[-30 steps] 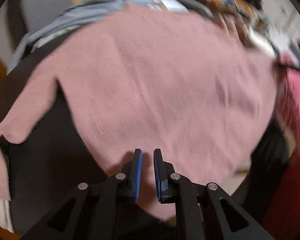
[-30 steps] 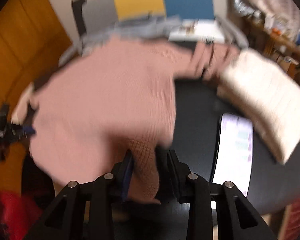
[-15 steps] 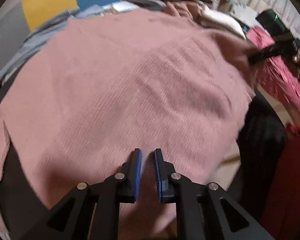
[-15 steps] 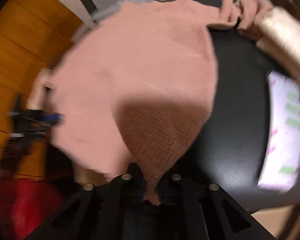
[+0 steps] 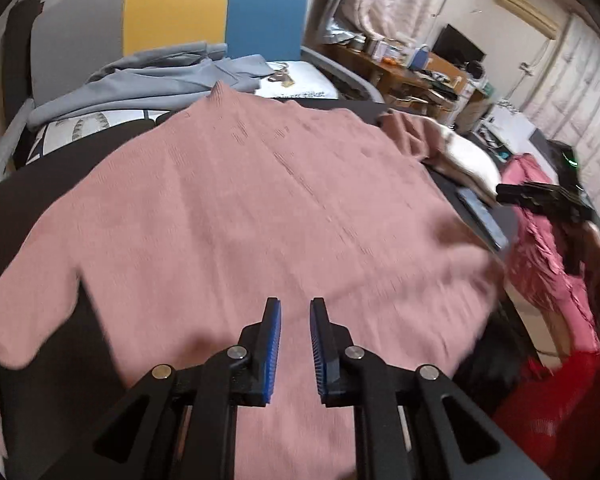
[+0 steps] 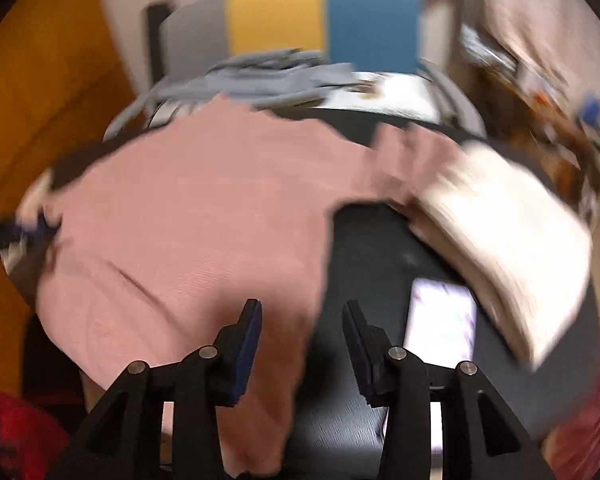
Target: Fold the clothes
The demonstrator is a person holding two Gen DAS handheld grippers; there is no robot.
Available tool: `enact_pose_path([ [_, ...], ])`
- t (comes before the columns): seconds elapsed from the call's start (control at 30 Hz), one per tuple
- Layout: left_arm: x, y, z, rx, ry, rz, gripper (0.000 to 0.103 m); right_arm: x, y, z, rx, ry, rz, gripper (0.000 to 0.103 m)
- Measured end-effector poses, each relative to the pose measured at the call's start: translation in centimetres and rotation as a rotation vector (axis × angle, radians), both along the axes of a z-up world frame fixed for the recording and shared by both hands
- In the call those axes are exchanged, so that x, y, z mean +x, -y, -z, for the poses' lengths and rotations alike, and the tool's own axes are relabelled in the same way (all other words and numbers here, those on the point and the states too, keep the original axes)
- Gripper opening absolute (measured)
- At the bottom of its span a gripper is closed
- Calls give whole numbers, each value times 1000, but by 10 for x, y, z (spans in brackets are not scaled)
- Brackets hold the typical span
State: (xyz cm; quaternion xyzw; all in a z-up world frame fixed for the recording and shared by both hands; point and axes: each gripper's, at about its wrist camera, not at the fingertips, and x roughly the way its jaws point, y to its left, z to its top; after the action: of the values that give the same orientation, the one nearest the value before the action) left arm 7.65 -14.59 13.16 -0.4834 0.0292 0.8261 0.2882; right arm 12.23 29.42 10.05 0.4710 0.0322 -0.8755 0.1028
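A pink knit sweater point(image 5: 260, 208) lies spread over the round black table point(image 5: 28, 184), its hem toward me and one sleeve point(image 5: 24, 304) hanging left. My left gripper point(image 5: 295, 312) sits at the hem, its blue pads a narrow gap apart with pink knit between them. In the right wrist view the sweater point(image 6: 188, 216) covers the table's left half. My right gripper point(image 6: 302, 308) stands open over the sweater's right edge, holding nothing. The left gripper point(image 6: 16, 232) shows blurred at the sweater's far left corner.
A folded cream garment point(image 6: 500, 248) and a lit screen point(image 6: 440, 320) lie on the right of the table point(image 6: 372, 256). A grey-blue garment point(image 5: 148, 76) rests behind on a grey, yellow and blue chair point(image 5: 172, 8). A person in pink and red clothes point(image 5: 548, 264) stands right.
My right gripper was shut on the sweater's lower corner and has now opened and let it go. The sweater has settled flatter on the table. The left gripper's gap is unchanged.
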Motion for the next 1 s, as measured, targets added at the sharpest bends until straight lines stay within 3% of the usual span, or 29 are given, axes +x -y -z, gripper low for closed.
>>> enact_pose_path([
  [0.1, -18, -54, 29, -43, 7, 58, 14, -24, 40, 7, 36, -10, -136, 41],
  [0.2, -26, -94, 50, -70, 24, 126, 14, -62, 82, 39, 122, 49, -224, 31],
  [0.27, -19, -106, 55, -78, 17, 167, 14, -79, 94, 62, 148, 102, -250, 30],
  [0.37, -1, -103, 46, -32, -44, 218, 14, -94, 98, 83, 171, 108, -219, 31],
  [0.43, 14, -102, 37, 34, -67, 269, 14, -101, 91, 78, 105, 119, -165, 31],
  [0.53, 29, -119, 36, 67, -106, 361, 15, -107, 87, 77, 70, 130, -128, 32],
  [0.7, 33, -155, 84, -158, -17, 428, 15, -102, 90, 59, 72, 79, -128, 35],
  [0.8, 45, -148, 84, -92, 31, 504, 16, -101, 97, 64, 200, 96, -136, 35],
  [0.87, 54, -138, 85, -106, 48, 547, 16, -113, 94, 81, 230, 115, -121, 45],
  [0.9, 57, -131, 86, -98, 81, 569, 16, -115, 87, 83, 206, 108, -90, 60],
  [1.0, 64, -112, 91, -59, 180, 606, 16, -121, 69, 85, 106, 131, -21, 66],
])
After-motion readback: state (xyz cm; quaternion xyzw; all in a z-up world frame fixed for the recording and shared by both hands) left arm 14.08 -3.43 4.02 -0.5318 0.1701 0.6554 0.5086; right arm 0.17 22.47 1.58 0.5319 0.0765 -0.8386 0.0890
